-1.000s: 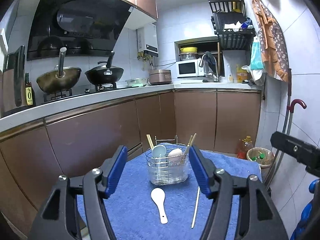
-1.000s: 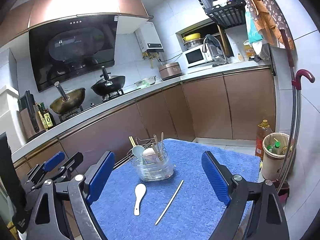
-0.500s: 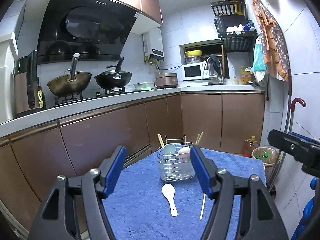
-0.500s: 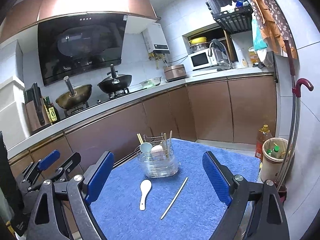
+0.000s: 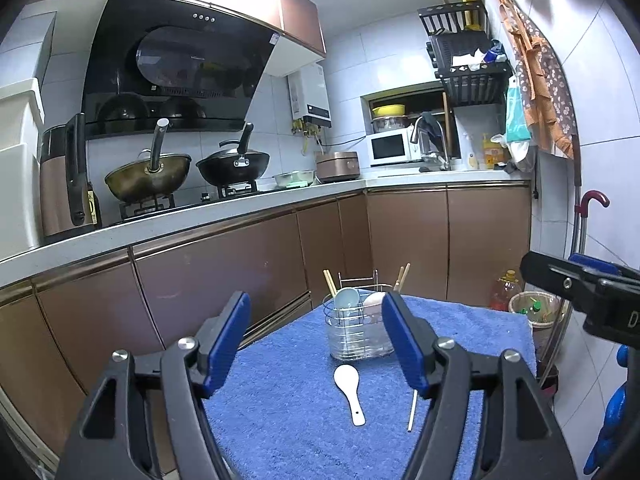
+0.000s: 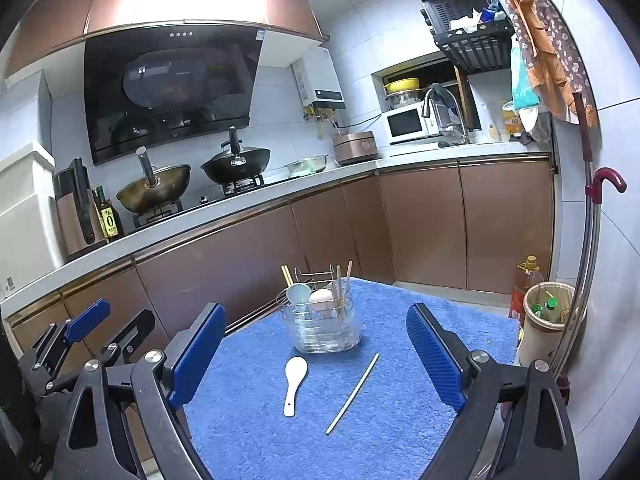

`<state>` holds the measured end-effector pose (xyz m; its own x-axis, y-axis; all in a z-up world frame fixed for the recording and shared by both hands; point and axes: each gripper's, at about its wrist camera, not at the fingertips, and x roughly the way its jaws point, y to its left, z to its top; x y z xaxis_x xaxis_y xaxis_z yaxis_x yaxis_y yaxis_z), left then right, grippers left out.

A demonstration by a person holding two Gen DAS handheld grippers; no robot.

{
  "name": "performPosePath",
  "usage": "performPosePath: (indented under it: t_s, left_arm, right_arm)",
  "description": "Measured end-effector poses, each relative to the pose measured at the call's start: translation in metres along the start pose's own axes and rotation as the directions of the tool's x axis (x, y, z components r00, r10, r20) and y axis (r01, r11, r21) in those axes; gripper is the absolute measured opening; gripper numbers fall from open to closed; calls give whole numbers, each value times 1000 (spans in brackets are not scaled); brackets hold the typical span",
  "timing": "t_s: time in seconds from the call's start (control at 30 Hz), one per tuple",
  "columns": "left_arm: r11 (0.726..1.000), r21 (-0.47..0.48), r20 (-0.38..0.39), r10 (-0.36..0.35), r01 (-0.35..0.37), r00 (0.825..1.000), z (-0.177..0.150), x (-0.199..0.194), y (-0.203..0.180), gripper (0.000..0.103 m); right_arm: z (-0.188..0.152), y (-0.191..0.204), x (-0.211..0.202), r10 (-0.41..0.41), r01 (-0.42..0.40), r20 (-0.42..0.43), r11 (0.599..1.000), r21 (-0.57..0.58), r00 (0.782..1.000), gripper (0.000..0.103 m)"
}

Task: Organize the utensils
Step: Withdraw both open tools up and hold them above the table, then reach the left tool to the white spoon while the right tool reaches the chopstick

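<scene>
On the blue towel [image 6: 420,344] covering a small table, a wire holder [image 6: 323,326] with a clear cup stood near the far edge. Inside it were a pale blue spoon [image 6: 299,294], a whitish spoon [image 6: 321,298] and several chopsticks [image 6: 343,280] standing upright or leaning against the rim. Just in front of the holder, a white spoon [image 6: 294,384] lay flat on the towel, bowl toward the holder, handle toward the cameras. Beside it, to the right and apart from it, lay a single chopstick [image 6: 352,394], slanting from near the holder's base back toward the near edge.

The left gripper [image 5: 316,344] hovered above the near part of the towel, its blue pads [image 5: 226,344] spread wide with nothing between them; its jaws had just been opening. In its view the right pad hid part of the holder and the upper end of the loose chopstick. The right gripper [image 6: 316,356] likewise hung over the towel, jaws wide and empty, framing the white spoon and the chopstick. Neither gripper touched any utensil.

Behind the table ran brown cabinets [image 5: 224,272] under a pale counter, with two woks [image 5: 148,176] on the stove and a microwave [image 5: 390,148] farther along.
</scene>
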<state>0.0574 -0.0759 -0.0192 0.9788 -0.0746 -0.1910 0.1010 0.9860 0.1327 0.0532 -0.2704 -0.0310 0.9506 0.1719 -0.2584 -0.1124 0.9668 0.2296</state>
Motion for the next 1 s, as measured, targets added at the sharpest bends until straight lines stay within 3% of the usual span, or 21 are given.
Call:
performPosePath:
  t_s: [0.4,0.73,0.9,1.0]
  left_arm:
    - [1000,17,-47,-19,20,999,-8,13,-11,68]
    - [999,11,-147,-42,45,988,-24,53,-20,68]
    - [997,-29,-238,-74,69,968,-38,86,-15,68]
    - [987,-132,-334,-128,88,934,-47,118,5,68]
  right_arm:
    - [-9,-11,20,-29,29,-41,999,15,999,92]
    - [-25,-33,56,-56,62,-126,997,49,990,92]
    - [-35,-43,85,-67,79,-194,995,56,979,92]
    - [-39,-50,103,-60,78,-239,995,68,969,92]
